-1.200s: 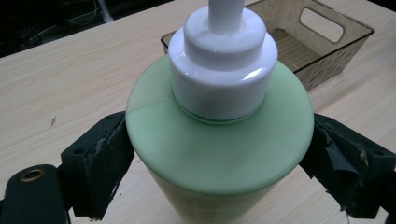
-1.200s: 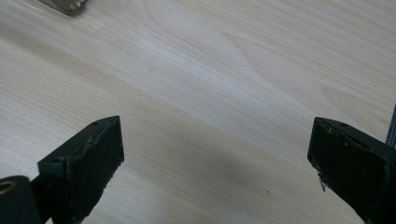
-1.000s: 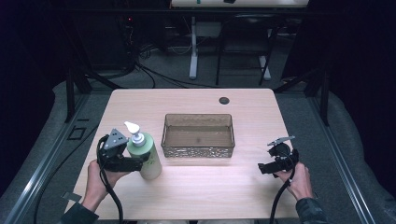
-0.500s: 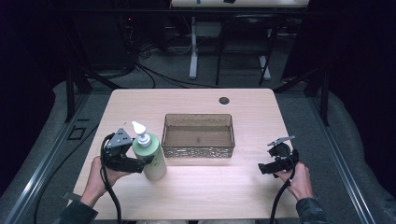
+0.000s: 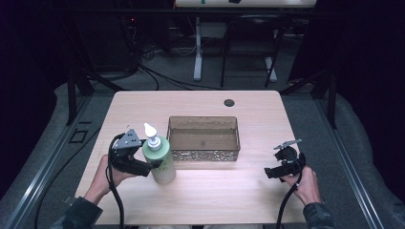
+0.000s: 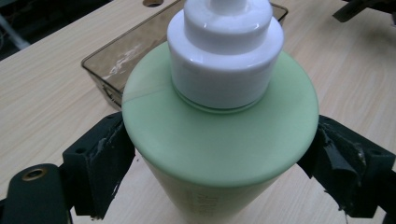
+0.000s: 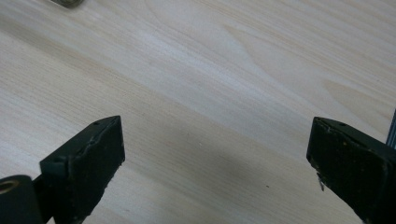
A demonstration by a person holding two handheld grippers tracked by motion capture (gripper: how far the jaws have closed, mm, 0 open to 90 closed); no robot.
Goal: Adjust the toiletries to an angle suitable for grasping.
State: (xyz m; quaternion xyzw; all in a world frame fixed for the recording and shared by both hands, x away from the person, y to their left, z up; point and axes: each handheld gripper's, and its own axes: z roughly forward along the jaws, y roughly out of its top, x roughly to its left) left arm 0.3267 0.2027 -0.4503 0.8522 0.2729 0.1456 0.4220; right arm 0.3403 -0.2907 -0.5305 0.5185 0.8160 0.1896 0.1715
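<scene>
A pale green pump bottle (image 5: 161, 160) with a white pump top (image 5: 151, 134) is upright at the table's front left, just left of the tray. My left gripper (image 5: 152, 165) comes at it from the left and is shut on its body. In the left gripper view the green bottle (image 6: 219, 140) sits between the two black pads (image 6: 105, 161), which press on its sides below the shoulder. Whether its base rests on the table I cannot tell. My right gripper (image 5: 270, 172) is low at the front right and stands open (image 7: 217, 163) over bare wood.
A clear brownish tray (image 5: 204, 153) with nothing in it stands at the table's middle; its near corner (image 6: 112, 60) lies right behind the bottle. A round cable hole (image 5: 229, 102) is at the back. Dark floor and table legs lie beyond the wooden table (image 5: 219, 200).
The left gripper and the bottle have shifted a little to the right, closer to the tray. The right gripper has stayed where it was.
</scene>
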